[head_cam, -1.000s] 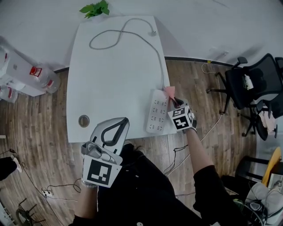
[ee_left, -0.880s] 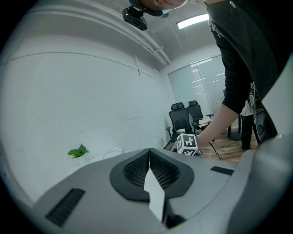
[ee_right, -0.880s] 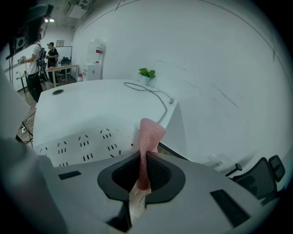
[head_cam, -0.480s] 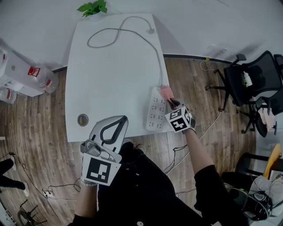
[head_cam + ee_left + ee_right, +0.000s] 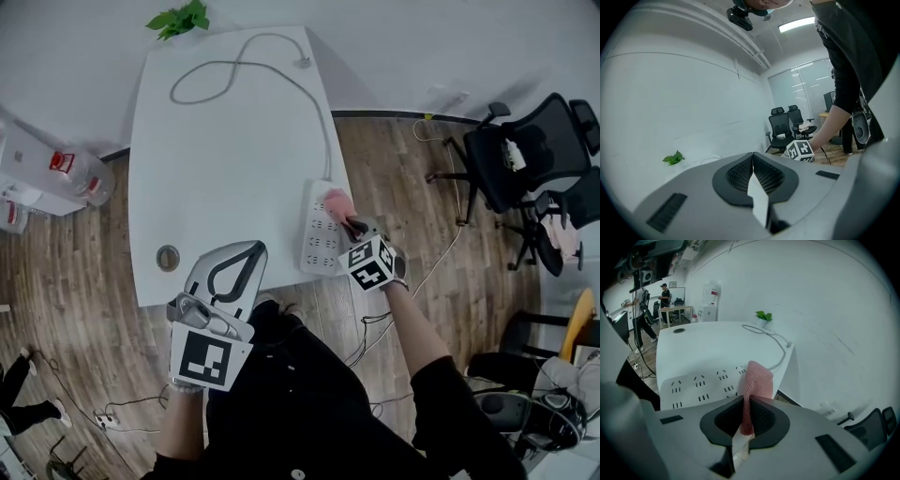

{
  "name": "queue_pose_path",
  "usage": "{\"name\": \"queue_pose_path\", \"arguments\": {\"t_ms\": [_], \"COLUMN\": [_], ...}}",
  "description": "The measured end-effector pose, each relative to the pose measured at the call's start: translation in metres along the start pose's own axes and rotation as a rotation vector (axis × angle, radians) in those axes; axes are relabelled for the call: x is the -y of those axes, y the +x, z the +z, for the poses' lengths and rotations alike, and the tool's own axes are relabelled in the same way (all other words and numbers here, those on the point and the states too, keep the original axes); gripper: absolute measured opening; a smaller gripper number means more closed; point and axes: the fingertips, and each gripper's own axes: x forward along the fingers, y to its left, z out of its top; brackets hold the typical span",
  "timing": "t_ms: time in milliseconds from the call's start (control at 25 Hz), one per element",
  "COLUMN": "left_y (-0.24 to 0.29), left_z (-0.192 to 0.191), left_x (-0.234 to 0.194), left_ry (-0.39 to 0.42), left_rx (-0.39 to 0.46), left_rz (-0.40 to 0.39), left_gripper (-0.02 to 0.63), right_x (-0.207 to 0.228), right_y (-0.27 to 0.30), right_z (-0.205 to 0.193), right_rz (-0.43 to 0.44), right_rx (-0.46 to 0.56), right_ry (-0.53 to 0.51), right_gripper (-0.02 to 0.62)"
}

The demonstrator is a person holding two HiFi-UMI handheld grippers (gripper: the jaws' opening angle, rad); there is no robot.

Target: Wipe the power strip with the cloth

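Observation:
A white power strip lies along the right edge of the white table, its grey cable looping toward the far end. My right gripper is shut on a pink cloth, whose free end rests on the far right part of the strip. My left gripper is shut with nothing in it. It hovers over the table's near edge, well left of the strip.
A round grommet hole sits near the table's front left corner. A green plant stands beyond the far end. Office chairs stand on the wood floor at right, and water bottles at left.
My right gripper and the pink cloth have slid leftward onto the power strip's far end. The head view has shifted, so the table sits further left. The left gripper stays put.

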Motion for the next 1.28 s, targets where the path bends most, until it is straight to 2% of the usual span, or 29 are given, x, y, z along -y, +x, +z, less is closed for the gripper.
{"name": "queue_pose_path", "arguments": {"t_ms": [440,800,1280], "left_y": [0.007,0.014,0.027], "left_z": [0.005,0.010,0.017], "left_x": [0.012,0.021,0.036], "left_ry": [0.011,0.023,0.037], "left_rx": [0.013,0.024,0.038], "left_rz": [-0.050,-0.082,-0.146], "left_gripper": [0.017,0.017,0.017], "right_x": [-0.024,-0.054,-0.087], "right_y": [-0.016,-0.036,-0.058], "right_z": [-0.012,-0.021,-0.037], "right_rz": [0.021,0.059,0.072], "right_rx": [0.012,0.022,0.019], "right_ry": [0.035,-0.001,0.046], "right_gripper": [0.048,0.048,0.048]}}
